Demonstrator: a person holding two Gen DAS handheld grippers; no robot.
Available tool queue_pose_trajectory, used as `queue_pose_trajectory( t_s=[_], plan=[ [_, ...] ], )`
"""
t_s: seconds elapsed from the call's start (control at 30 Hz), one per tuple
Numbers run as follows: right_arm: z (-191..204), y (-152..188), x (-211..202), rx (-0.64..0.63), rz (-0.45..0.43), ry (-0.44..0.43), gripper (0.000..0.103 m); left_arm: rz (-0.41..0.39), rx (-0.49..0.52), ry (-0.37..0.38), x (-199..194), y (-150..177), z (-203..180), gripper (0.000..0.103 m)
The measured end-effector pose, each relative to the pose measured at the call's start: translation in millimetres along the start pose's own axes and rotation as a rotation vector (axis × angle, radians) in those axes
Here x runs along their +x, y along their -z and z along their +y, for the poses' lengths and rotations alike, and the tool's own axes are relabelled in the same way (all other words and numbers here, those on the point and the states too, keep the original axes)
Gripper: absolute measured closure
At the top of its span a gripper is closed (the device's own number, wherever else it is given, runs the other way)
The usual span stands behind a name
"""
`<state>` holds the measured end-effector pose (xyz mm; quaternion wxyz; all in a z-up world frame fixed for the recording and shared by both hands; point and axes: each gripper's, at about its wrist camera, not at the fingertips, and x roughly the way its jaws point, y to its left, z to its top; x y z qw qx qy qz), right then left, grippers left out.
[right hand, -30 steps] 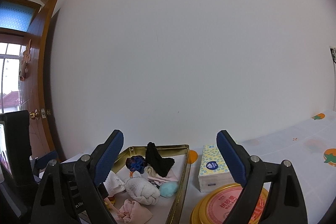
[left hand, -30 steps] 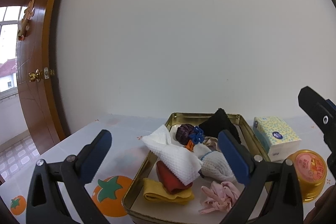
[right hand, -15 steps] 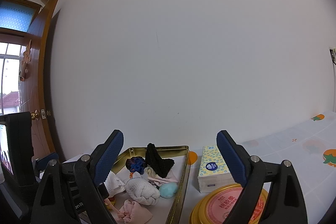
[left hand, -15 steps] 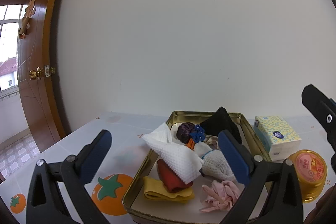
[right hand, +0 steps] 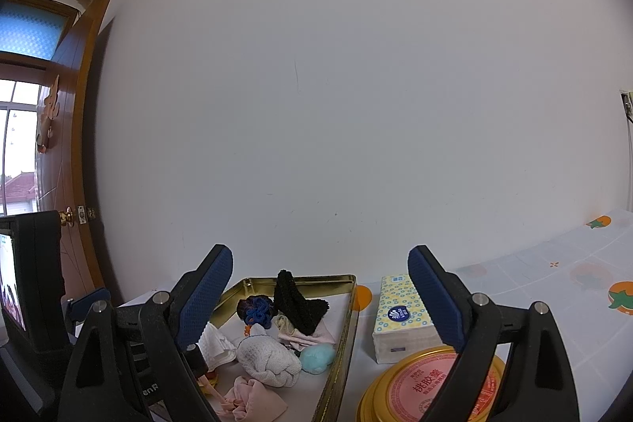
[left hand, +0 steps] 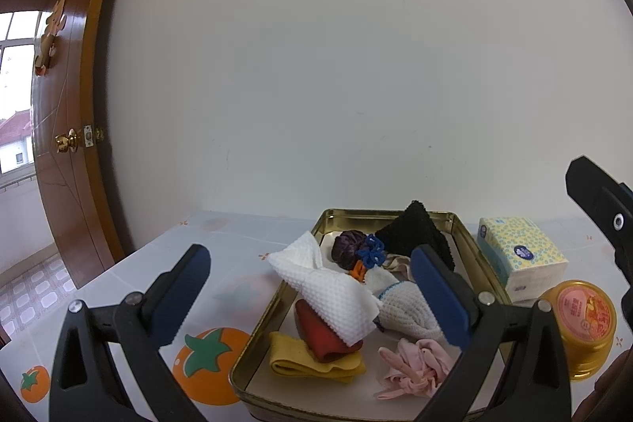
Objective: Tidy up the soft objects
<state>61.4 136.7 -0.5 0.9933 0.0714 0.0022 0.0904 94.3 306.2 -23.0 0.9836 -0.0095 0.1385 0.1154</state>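
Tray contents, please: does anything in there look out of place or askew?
Yes: the white waffle cloth lies unfolded, one corner poking over the gold tray's left rim, draped over the red cloth. The rest sits jumbled inside; nothing looks damaged.

Gold tray, white waffle-weave cloth, red cloth on mustard-yellow cloth, pale pink scrunchie, black knit, purple scrunchie, blue hair tie, light teal ball, yellow-and-white dotted tissue pack, gold tin with pink-red lid, white tablecloth with orange tomato print.

Shiny gold metal tray, waffle-textured white cloth, glossy wooden door
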Motion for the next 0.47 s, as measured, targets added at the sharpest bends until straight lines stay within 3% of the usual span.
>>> queue_pose_trajectory(
  t_s=[0.17, 0.47],
  plan=[
    [0.6, -0.3, -0.8, 0.000, 0.000, 0.001, 0.011, 0.007, -0.001, 0.036, -0.3, 0.2, -0.3, 0.000],
    [-0.3, -0.7, -1.6, 0.001, 0.001, 0.000, 0.011, 0.017, -0.001, 0.031, 1.7, -0.2, -0.9, 0.000]
  ],
)
